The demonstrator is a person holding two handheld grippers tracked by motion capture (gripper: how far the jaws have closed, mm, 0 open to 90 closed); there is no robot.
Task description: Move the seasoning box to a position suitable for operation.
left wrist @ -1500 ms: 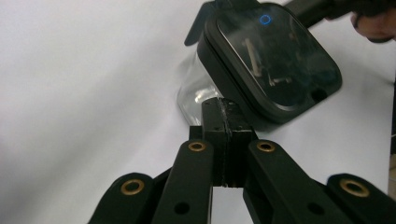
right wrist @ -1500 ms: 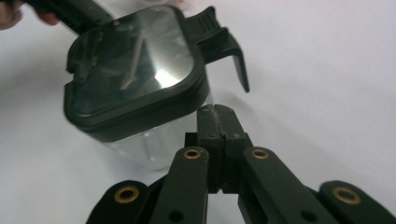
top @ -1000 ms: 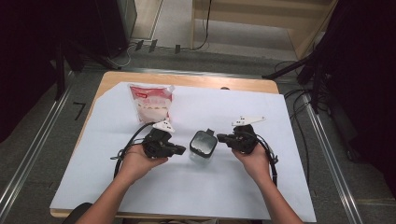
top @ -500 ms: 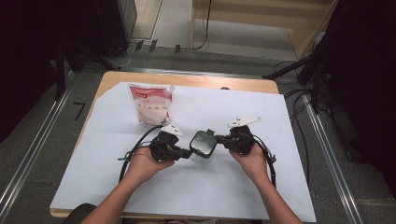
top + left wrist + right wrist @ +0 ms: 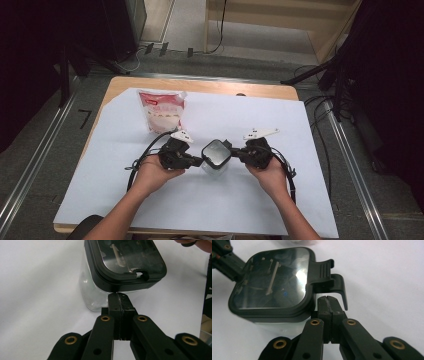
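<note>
While both jaws closed, container [image 5: 215, 155] sits between left gripper [image 5: 196, 161], right gripper [image 5: 238, 154].

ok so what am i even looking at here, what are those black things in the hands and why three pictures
A person sits at a table covered with white paper and holds a hand-operated tool in each hand: the left gripper and the right gripper. Each has two black jaws. The wide picture comes from a fixed camera above the table. The other two come from small cameras riding on each gripper, looking along its jaws. Between the grippers stands a clear container with a black lid; the lid has a latch on the right gripper's side. Both grippers are shut, tips right at the lid's edges from opposite sides, gripping nothing. Farther back lies a red and white bag.
</note>
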